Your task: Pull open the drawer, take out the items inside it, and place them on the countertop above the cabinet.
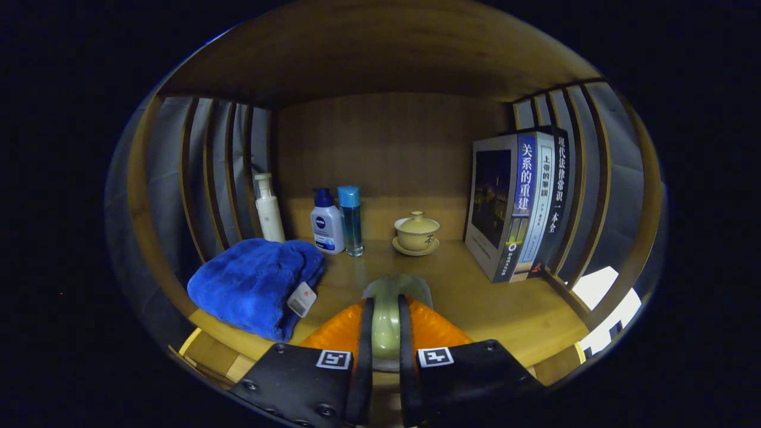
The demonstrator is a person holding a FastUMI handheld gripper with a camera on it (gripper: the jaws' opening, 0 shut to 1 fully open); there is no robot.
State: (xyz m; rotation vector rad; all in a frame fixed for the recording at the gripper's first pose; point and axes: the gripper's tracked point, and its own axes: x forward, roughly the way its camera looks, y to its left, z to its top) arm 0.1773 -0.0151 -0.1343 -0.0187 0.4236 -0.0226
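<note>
- Two fingers (386, 324) press from either side on a pale green cup (395, 297), so we judge we carry one thing taken from the drawer and hold it just above the bench (475, 297).
- Already standing on the bench: a blue towel (255, 285) beside our fingers, then beyond them a white pump bottle (269, 208), a blue-capped lotion bottle (327, 223), a slim blue bottle (351, 220), a lidded tea bowl on a saucer (417, 233) and a row of books (517, 202).
- We cannot tell which of these came out of the drawer, nor what is left inside it.
- Open room lies straight ahead of the cup, between the towel and the books; the tea bowl stands near that gap.
- Slatted side walls (220, 172) and a low wooden top (368, 53) close us in, so we lift little.
</note>
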